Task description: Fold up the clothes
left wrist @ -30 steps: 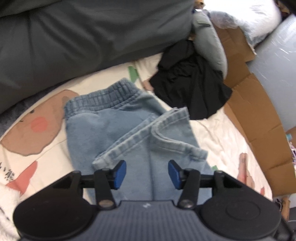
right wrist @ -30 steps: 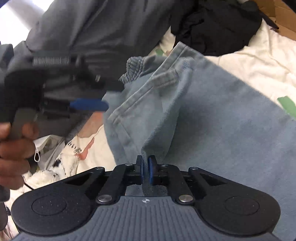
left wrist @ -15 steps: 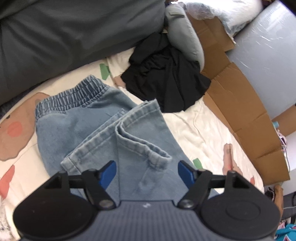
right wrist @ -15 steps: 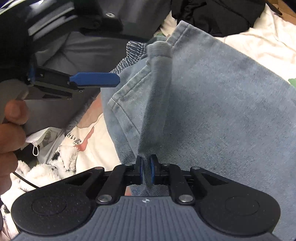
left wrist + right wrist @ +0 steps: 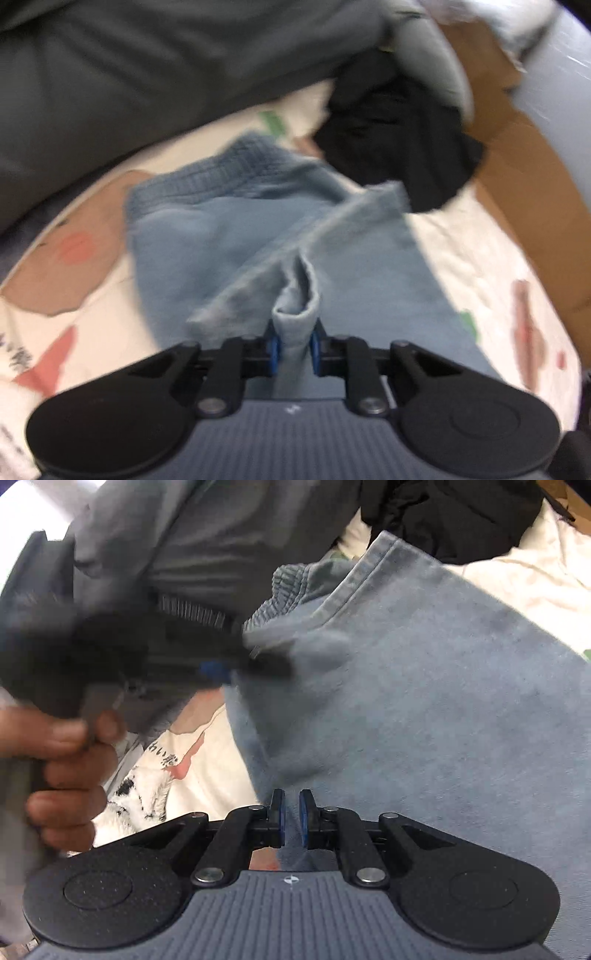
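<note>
1. Since the earlier frame, the left tool (image 5: 294,346) has dropped onto the jeans (image 5: 258,236), and its blue pads, then spread wide over the cloth, now sit on either side of a bunched-up hem.
2. Its jaws are closing at this moment, with that roll of denim between them and the pads (image 5: 274,349) pressing on both sides of it.
3. The right tool (image 5: 291,823) is nearly closed, its pads a narrow gap apart, with a thin fold of the jeans (image 5: 424,709) pinched between them at the near edge.
4. The jeans lie on a bed sheet (image 5: 92,314) printed with brown and red shapes, the elastic waistband (image 5: 207,177) at the far end and one leg folded across the other.
5. A black garment (image 5: 399,147) lies crumpled beyond the jeans, touching the far hem.
6. Brown cardboard (image 5: 517,177) lines the right side of the bed.
7. A grey cushion (image 5: 147,66) fills the far left.
8. In the right wrist view, a hand (image 5: 62,760) grips the handle of the left tool, which is blurred.
</note>
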### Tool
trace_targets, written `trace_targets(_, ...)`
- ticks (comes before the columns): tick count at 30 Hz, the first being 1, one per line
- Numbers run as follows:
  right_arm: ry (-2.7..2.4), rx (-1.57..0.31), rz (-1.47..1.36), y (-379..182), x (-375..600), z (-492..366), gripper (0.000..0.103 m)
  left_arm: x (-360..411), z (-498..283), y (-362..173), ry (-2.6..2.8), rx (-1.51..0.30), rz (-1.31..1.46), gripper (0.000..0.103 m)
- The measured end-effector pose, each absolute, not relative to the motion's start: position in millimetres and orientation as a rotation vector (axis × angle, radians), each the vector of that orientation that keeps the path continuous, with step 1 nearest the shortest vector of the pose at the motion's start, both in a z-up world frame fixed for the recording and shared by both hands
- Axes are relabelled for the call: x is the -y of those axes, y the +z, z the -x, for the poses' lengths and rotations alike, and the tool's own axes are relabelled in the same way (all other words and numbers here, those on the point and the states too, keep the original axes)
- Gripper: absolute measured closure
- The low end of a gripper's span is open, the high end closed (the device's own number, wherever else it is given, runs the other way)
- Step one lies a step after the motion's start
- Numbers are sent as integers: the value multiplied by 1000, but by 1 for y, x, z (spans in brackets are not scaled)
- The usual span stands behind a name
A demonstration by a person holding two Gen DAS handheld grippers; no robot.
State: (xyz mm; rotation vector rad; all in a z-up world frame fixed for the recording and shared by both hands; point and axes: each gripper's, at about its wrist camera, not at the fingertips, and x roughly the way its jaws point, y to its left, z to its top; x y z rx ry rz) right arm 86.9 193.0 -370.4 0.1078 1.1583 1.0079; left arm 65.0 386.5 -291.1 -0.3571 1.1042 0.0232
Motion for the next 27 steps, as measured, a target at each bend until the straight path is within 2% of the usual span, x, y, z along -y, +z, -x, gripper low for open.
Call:
trace_targets(2,998,-1151,-110,-368,-189,-90,94,-396,-64,-296,49,-1109,349,86)
trace_targets(4,987,-1142,-107,-365,-185,-96,95,-398,-62,-294,55,-1110,332,81)
trace_targets(5,982,-1134,-102,-364,-182,-99,95,-397,-61,-293,60,-1107,317,74)
trace_targets(6,977,-1128,-94,-362,-180,-104,94,-395,-59,-290,69,-1099,297,59)
trace_targets(8,967,-1115,-78,-359,-176,-113,94,-394,-56,-288,89,-1085,273,40)
trace_targets(14,940,-1075,23,-353,-175,-145,90,-405,-54,-301,110,-1097,359,42)
trace_targets(15,940,-1065,42,-351,-176,-151,86,-406,-54,-302,107,-1091,374,42)
trace_targets(18,929,-1029,93,-346,-178,-167,62,-410,-56,-309,108,-1090,405,42)
trace_targets(20,927,-1006,118,-343,-181,-179,60,-414,-58,-316,116,-1101,440,43)
trace_targets(25,924,-937,201,-335,-200,-211,60,-419,-56,-320,131,-1099,485,55)
trace_targets(27,924,-913,237,-332,-210,-224,60,-420,-54,-317,131,-1091,493,63)
